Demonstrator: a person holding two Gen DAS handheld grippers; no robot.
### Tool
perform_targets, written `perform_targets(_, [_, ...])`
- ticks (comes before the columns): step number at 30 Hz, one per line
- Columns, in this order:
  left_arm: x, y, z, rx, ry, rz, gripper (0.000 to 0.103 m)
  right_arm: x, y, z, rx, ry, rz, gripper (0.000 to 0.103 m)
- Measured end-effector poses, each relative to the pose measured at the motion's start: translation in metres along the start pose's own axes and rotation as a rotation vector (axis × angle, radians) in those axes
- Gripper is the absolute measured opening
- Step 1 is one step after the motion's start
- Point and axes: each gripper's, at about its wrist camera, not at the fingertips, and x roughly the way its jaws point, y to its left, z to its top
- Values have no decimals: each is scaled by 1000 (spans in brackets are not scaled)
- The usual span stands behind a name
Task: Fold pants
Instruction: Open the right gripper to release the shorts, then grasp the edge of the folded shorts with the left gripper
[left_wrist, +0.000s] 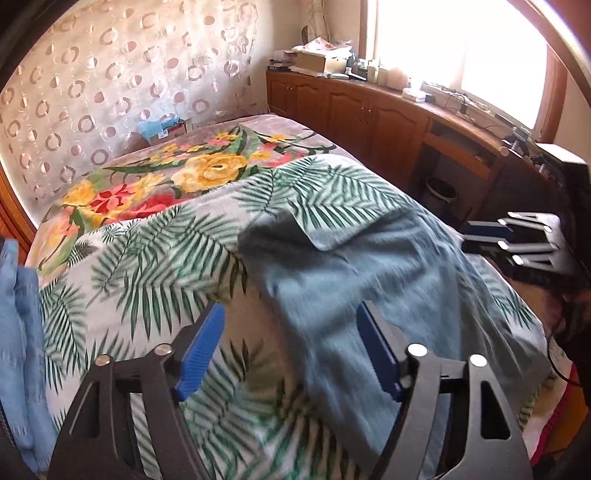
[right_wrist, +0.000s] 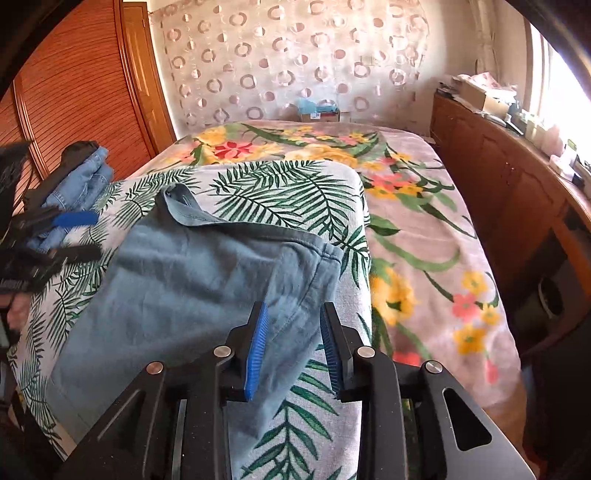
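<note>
Light blue-grey pants (left_wrist: 354, 280) lie spread on a palm-leaf cloth (left_wrist: 155, 258) on the bed, with one corner flipped over at the far end. My left gripper (left_wrist: 291, 347) is open above the pants' near left edge and holds nothing. My right gripper (right_wrist: 293, 350) is open, hovering over the near right part of the pants (right_wrist: 192, 273), its fingers apart with cloth below them. The right gripper shows in the left wrist view (left_wrist: 491, 240) at the bed's right side. The left gripper shows blurred in the right wrist view (right_wrist: 74, 232) at the left.
A pile of blue denim (right_wrist: 77, 177) lies at the bed's left edge, also in the left wrist view (left_wrist: 18, 332). A floral blanket (right_wrist: 424, 229) covers the bed. Wooden cabinets (left_wrist: 369, 107) with clutter line the right wall under a window. A wooden wardrobe (right_wrist: 74, 74) stands left.
</note>
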Motion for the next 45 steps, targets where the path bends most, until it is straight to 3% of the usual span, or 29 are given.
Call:
perform_targets(3, [19,4,15,18,17,18,63,2,-4,3,-4,14,4,30])
perform_targets(11, [55,14,40,37,52,16,62,9,-9,11,-13,19,28,30])
perform_targets(21, [72,20,45,53,71,-37,14,21,-5,14,-16,26,40,30])
perform_targets(25, [65,23,42,39,45,-39,8,24,-8,15,-6,27,36,30])
perform_targets(31, [40,48,42,-84,-42,-55,8,24,-7,16,3,23,37,30])
perform_targets(36, [63,62,34,-121,56,-30,8,28,-4,18,1,31,34,30])
perform_targets(42, [60,58,27,-93,55,21,31,27,-4,21,-9,30,23,30])
perform_targets(45, [48,59,25,-89,29,9,45,28,-3,25,-7,28,16,30])
